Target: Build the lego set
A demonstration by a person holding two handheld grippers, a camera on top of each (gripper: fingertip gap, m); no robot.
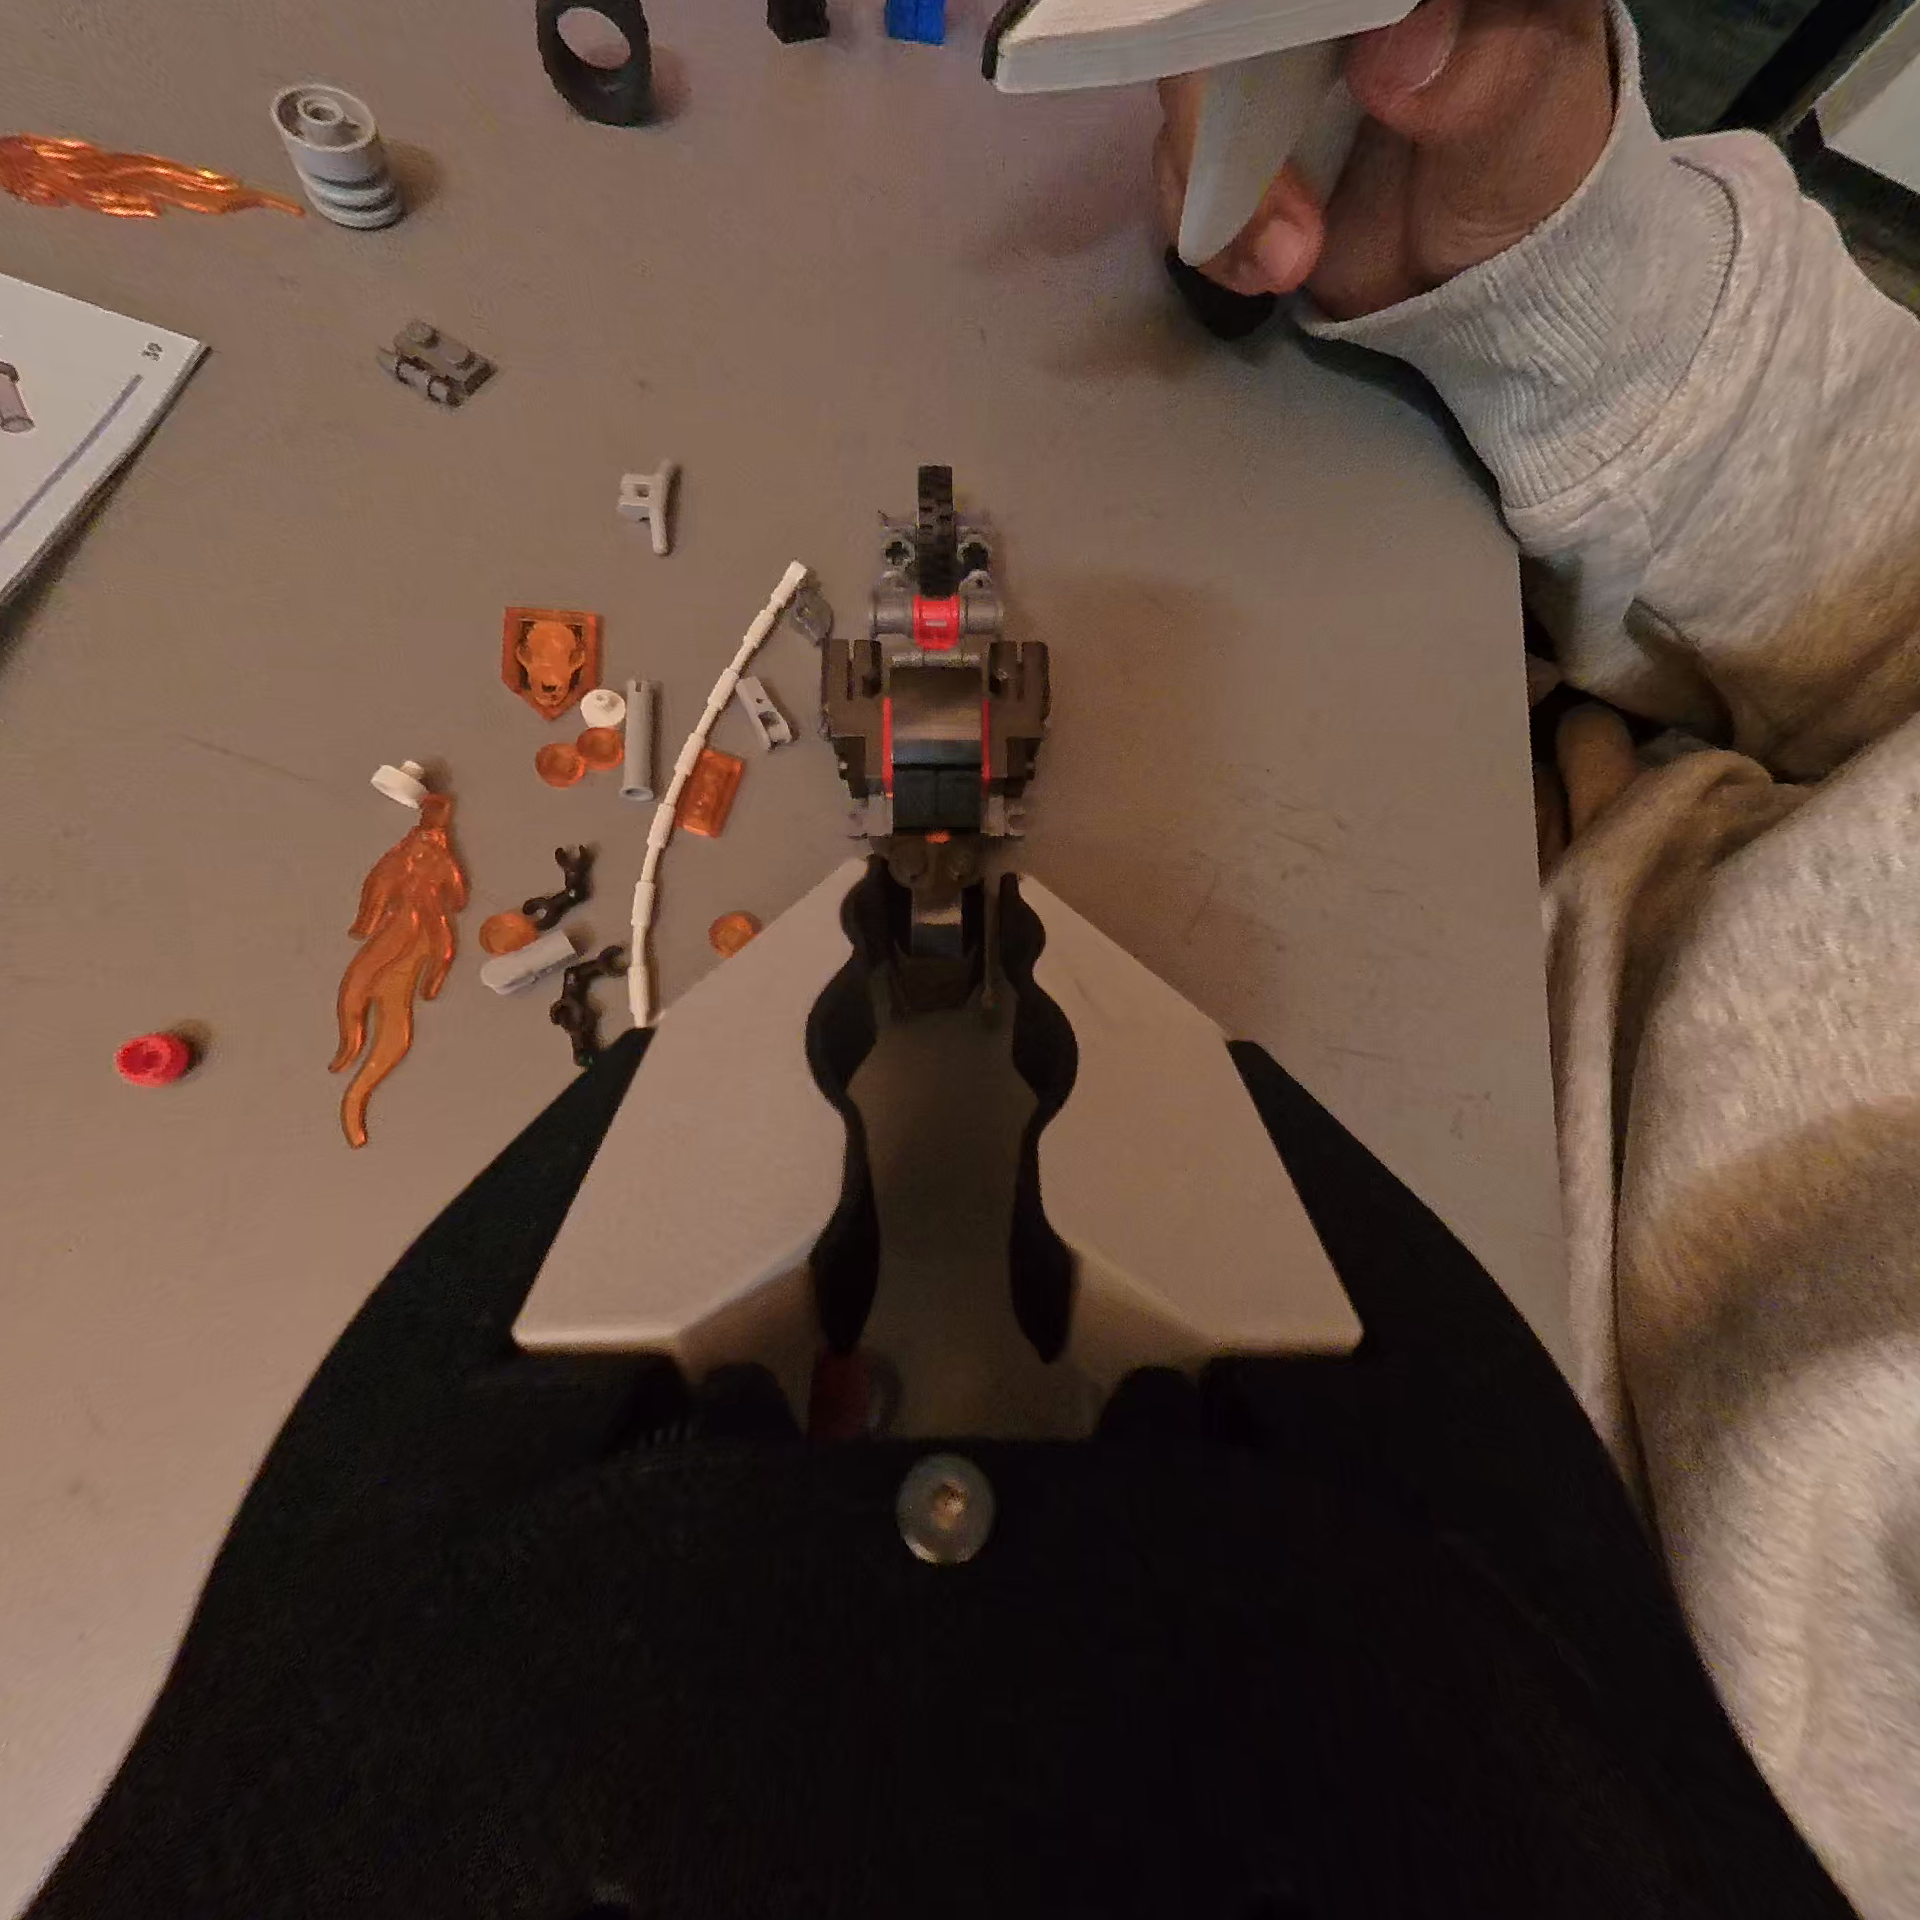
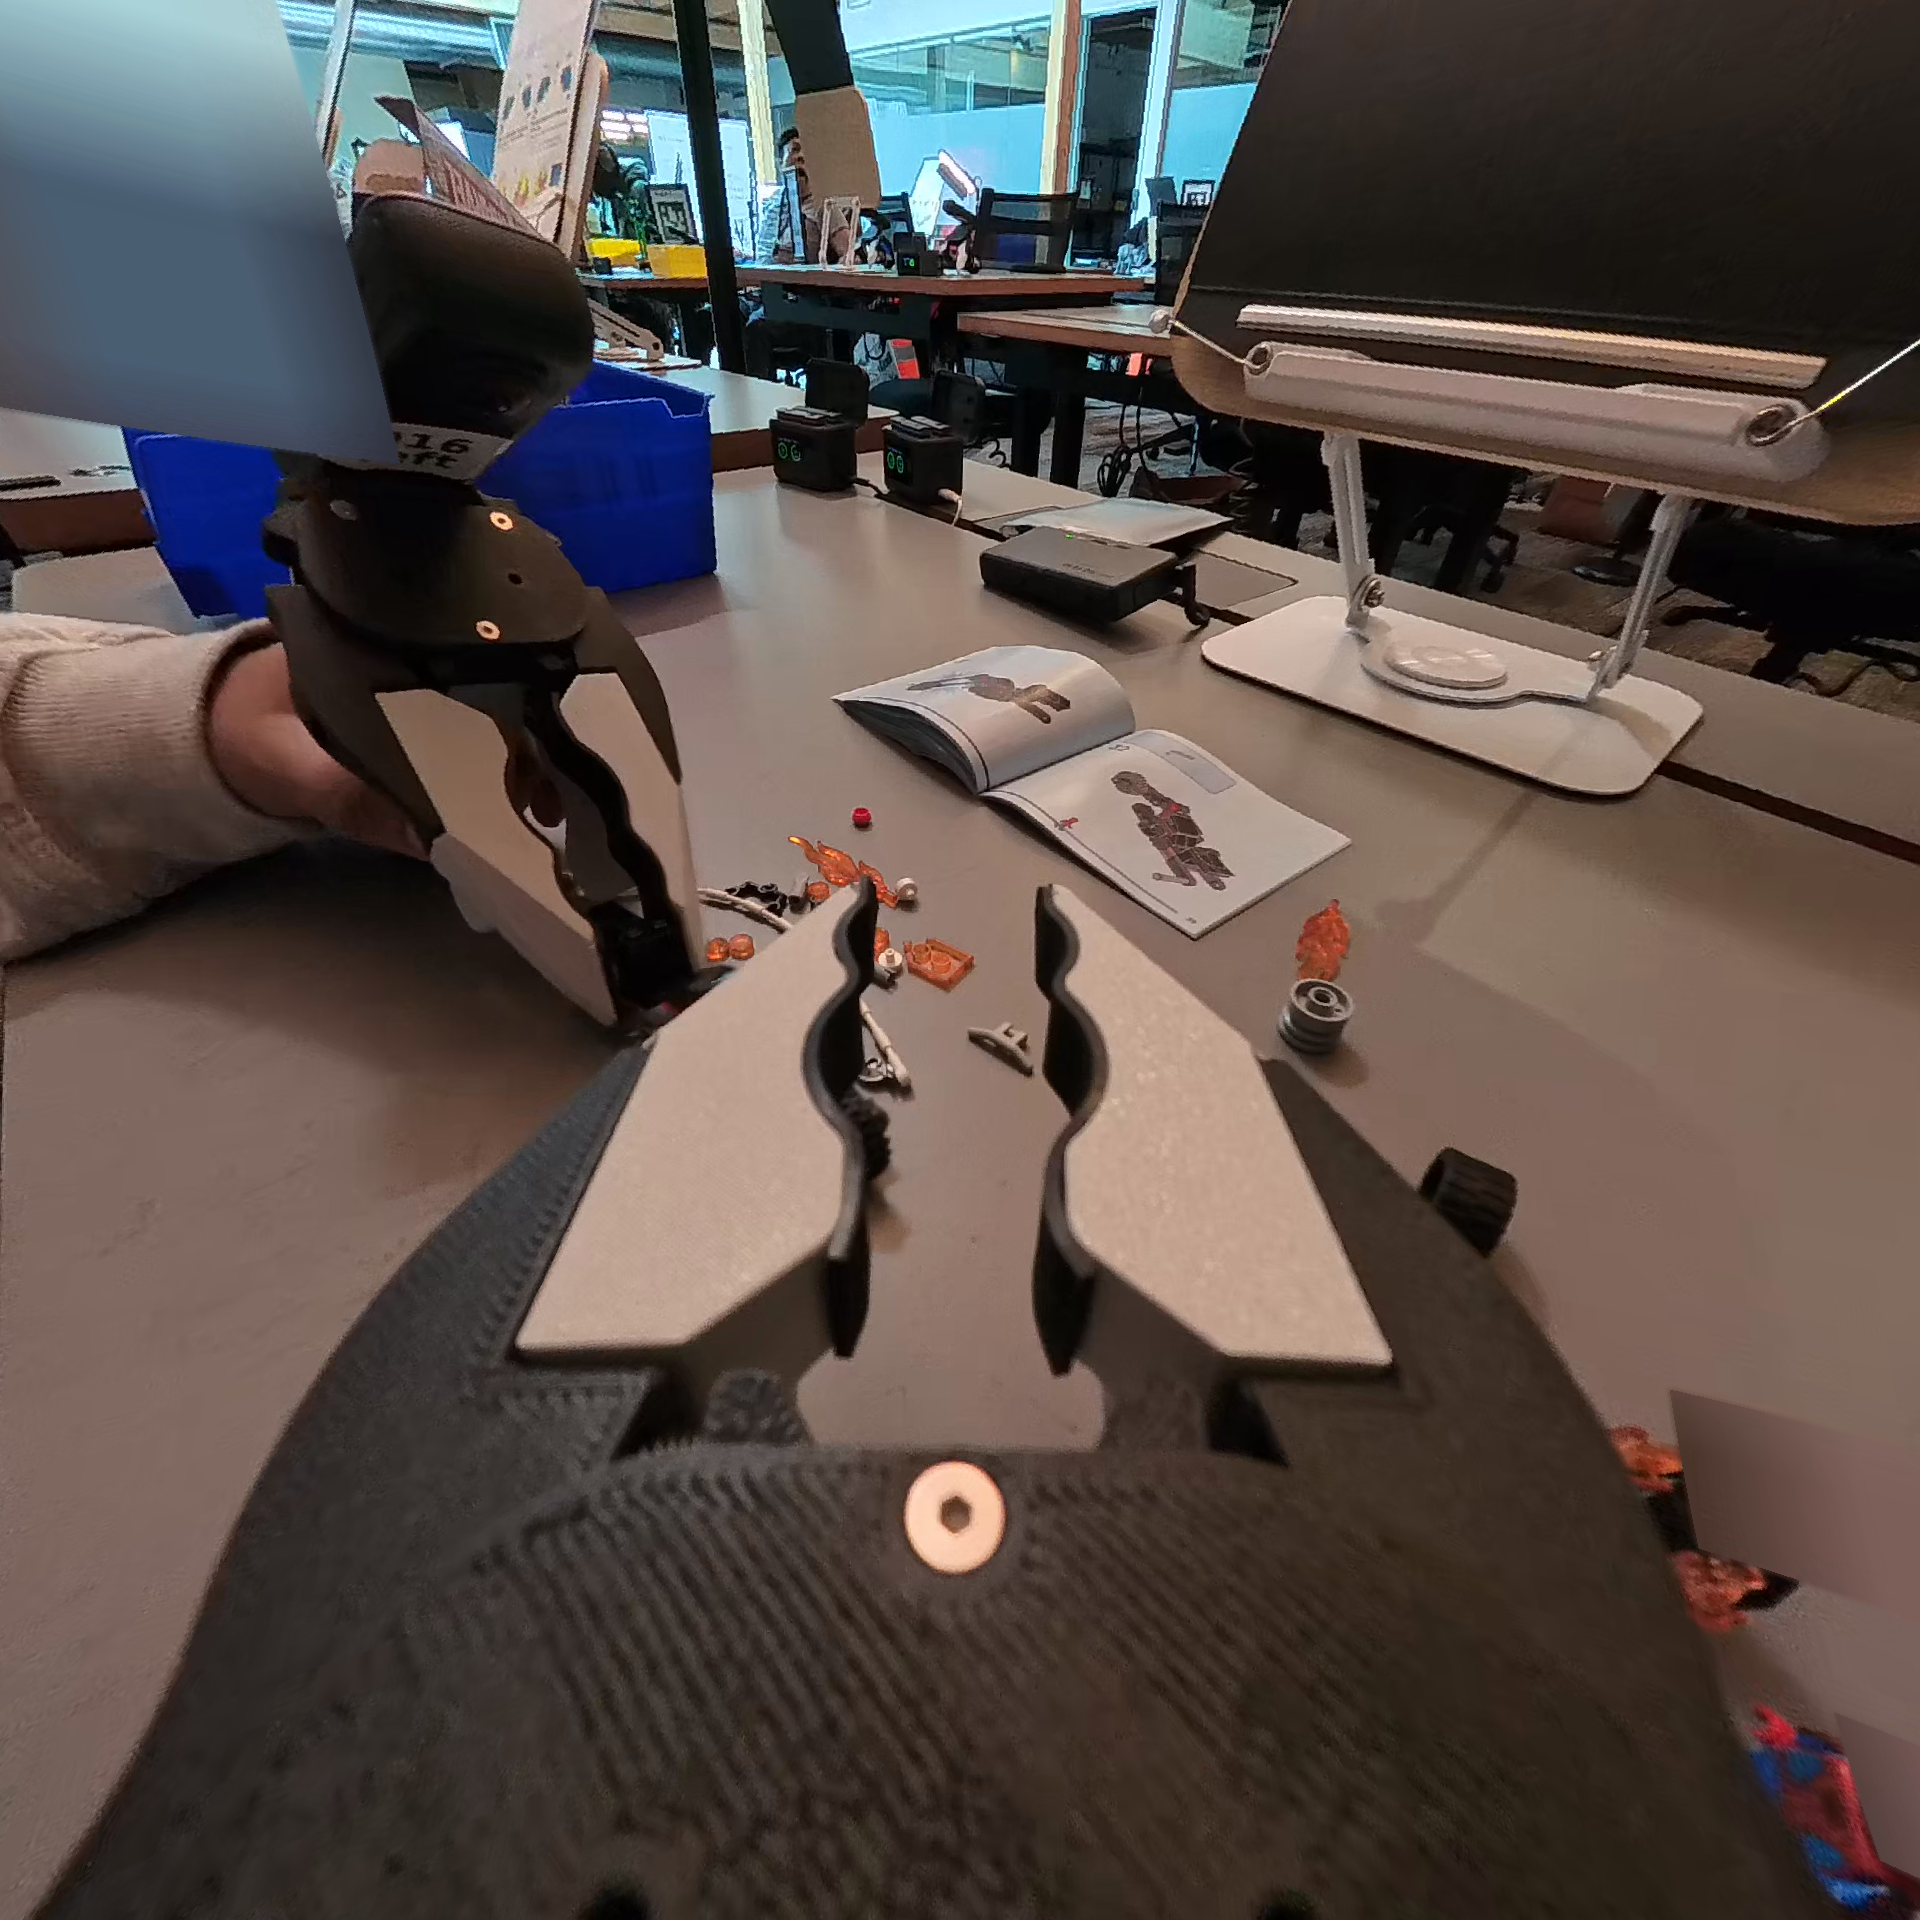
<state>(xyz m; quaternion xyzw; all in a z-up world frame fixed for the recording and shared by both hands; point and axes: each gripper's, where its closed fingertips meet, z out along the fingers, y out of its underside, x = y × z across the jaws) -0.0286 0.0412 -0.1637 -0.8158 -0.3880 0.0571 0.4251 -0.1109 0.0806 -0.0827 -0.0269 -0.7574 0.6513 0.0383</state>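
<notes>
While my left tongs (image 1: 940, 883) pinch only the model's (image 1: 935, 717) narrow tail, it may twist free; my right tongs (image 2: 945, 935) gape, empty, above loose pieces (image 2: 940, 961).

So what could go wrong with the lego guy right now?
1. The left gripper pinches only the bottom end of the lego figure, so pushing on the far end might twist it loose.
2. The open right gripper hangs low over small loose parts like the grey bracket and could knock them away.
</notes>
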